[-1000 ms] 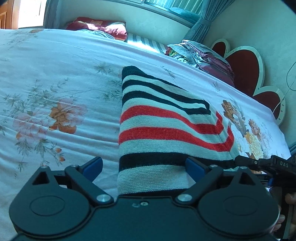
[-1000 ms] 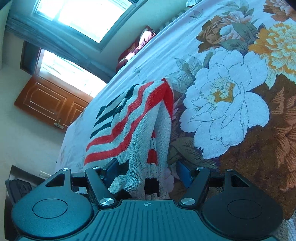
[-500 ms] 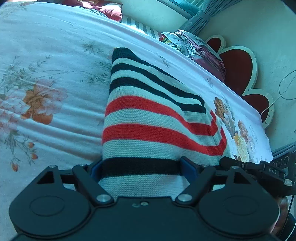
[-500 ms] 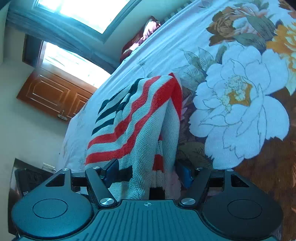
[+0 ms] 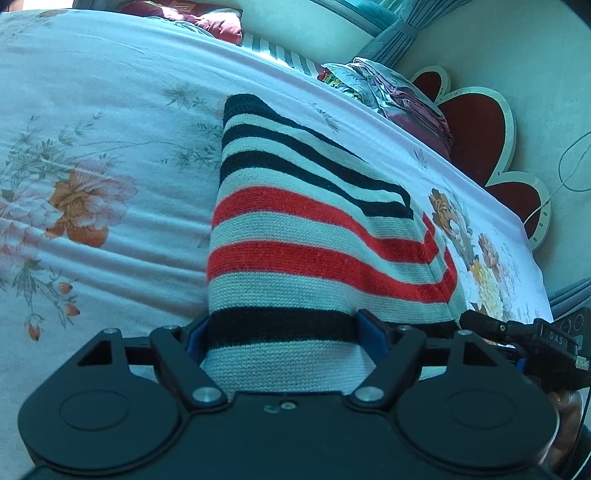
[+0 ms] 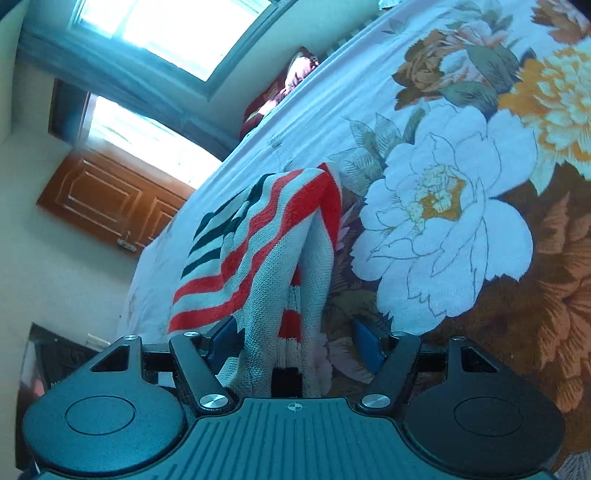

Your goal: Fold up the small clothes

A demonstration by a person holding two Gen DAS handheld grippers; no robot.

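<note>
A small knitted garment with grey, black and red stripes (image 5: 295, 229) lies on the flowered bed sheet (image 5: 92, 155). My left gripper (image 5: 282, 328) has closed its blue pads on the near edge of the garment, which fills the gap between them. In the right wrist view the same garment (image 6: 266, 240) is lifted and hangs in folds between the fingers of my right gripper (image 6: 295, 339). The right jaws stand wide, and a gap shows between the cloth and the right pad. The right gripper also shows at the left wrist view's right edge (image 5: 517, 332).
A pile of clothes (image 5: 388, 88) lies at the far edge of the bed by a red heart-shaped headboard (image 5: 476, 129). A dark red pillow (image 5: 192, 18) lies at the back. A wooden door (image 6: 107, 199) and windows (image 6: 177, 29) are beyond the bed.
My left gripper has closed from wide open onto the garment's near edge and moved in. The right gripper has stayed wide while the garment between its fingers rose a little.
</note>
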